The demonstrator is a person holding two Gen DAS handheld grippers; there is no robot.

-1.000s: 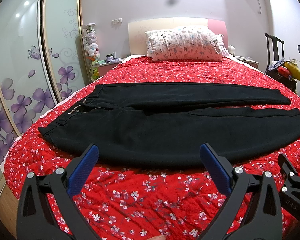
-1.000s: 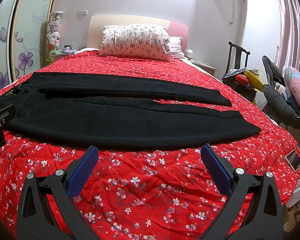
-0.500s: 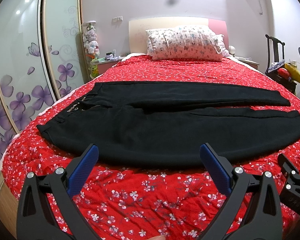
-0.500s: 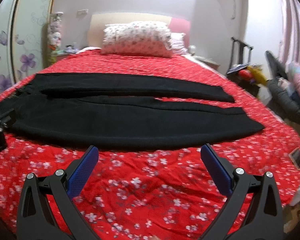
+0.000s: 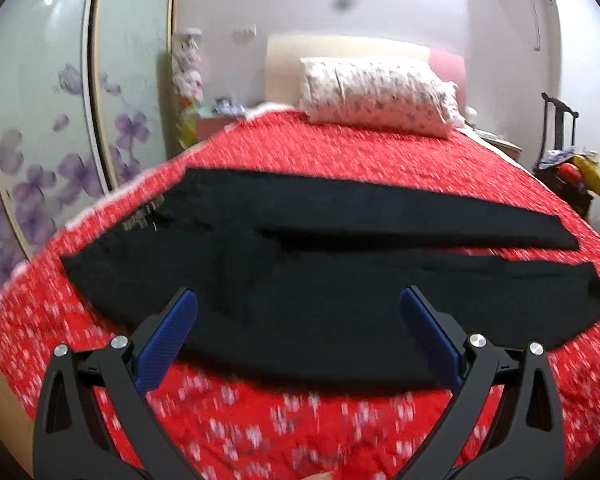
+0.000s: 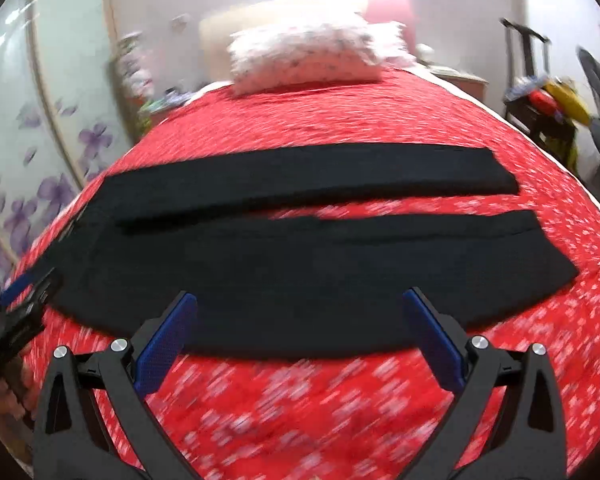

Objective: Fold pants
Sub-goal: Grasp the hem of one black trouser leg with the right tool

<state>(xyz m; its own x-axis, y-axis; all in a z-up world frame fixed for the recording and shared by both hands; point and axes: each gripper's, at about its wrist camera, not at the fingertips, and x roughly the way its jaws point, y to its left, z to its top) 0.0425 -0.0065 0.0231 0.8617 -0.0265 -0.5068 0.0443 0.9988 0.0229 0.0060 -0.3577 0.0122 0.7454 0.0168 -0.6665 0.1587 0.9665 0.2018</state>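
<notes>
Both grippers, left (image 5: 298, 306) and right (image 6: 300, 306), have advanced, jaws wide and empty, with the pants (image 6: 300, 264) now directly ahead, grasp imminent.

We count one pair of black pants (image 5: 320, 280) on one bed (image 5: 340, 160). We see one pillow (image 5: 376, 96) and two grippers.

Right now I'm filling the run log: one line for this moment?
stage: pre-grasp | black pants: flat, unfolded on red floral bedspread | left claw: open | right claw: open
</notes>
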